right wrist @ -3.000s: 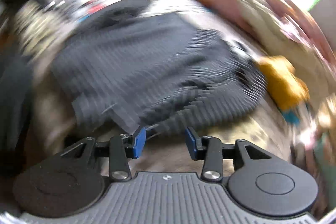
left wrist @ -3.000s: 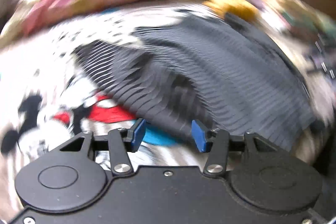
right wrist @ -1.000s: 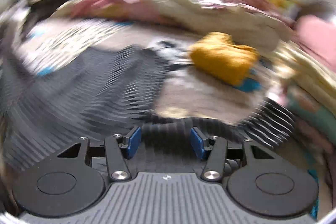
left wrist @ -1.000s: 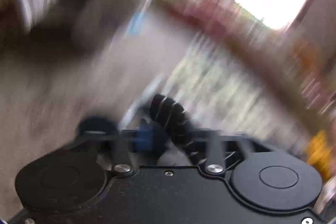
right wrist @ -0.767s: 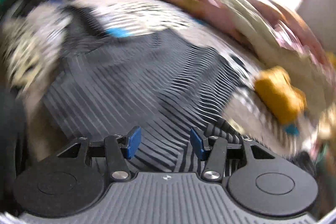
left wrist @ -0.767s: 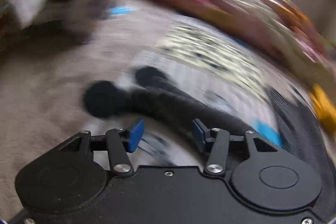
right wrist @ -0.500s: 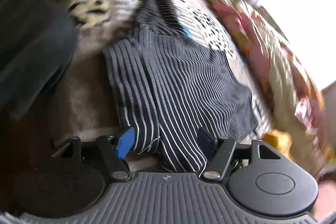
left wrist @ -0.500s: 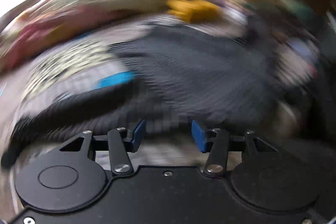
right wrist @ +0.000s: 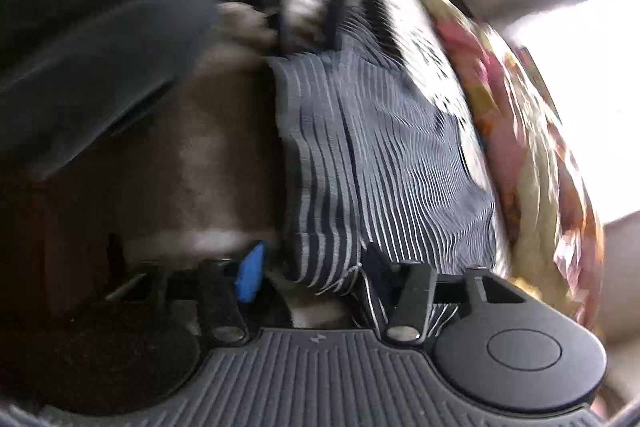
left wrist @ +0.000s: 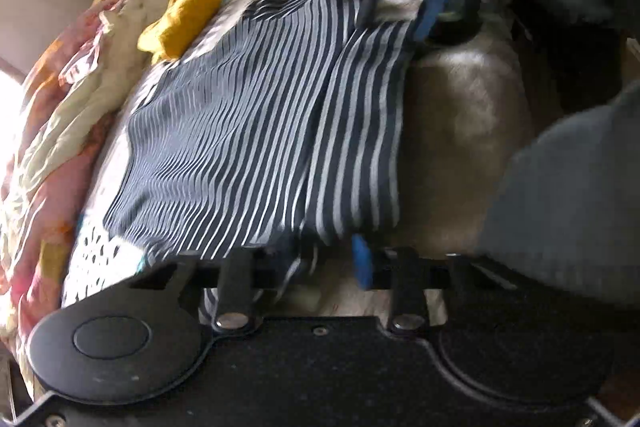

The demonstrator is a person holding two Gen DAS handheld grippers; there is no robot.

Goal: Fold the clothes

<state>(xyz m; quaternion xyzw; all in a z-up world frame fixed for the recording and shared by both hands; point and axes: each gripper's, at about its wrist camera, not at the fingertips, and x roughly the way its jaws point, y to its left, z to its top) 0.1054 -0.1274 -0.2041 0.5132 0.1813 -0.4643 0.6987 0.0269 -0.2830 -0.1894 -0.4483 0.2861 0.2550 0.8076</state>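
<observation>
- Both tongs have swung in from the blurred sweep of a second ago and now sit at opposite ends of the striped shirt's near edge, where half a second back only the right one did.
- Striped shirt (left wrist: 256, 131) — dark with thin pale stripes — lies spread on the bed (left wrist: 460, 131), one side strip already turned in along the edge nearest the person; a mustard cloth (left wrist: 180, 19) lies just beyond it, beside the crumpled floral bedding (left wrist: 48, 131).
- Left tongs (left wrist: 324, 259) have just been closing, with the shirt's corner between the fingers and apparently clenched on it.
- Right tongs (right wrist: 308, 273) have likewise just been closing on the other corner, fabric bunched between them.
- My judgement for the fold: lift both corners together, keep the edge taut and level, and carry it squarely over — unequal pull would skew the stripes and wrinkle the fold.
</observation>
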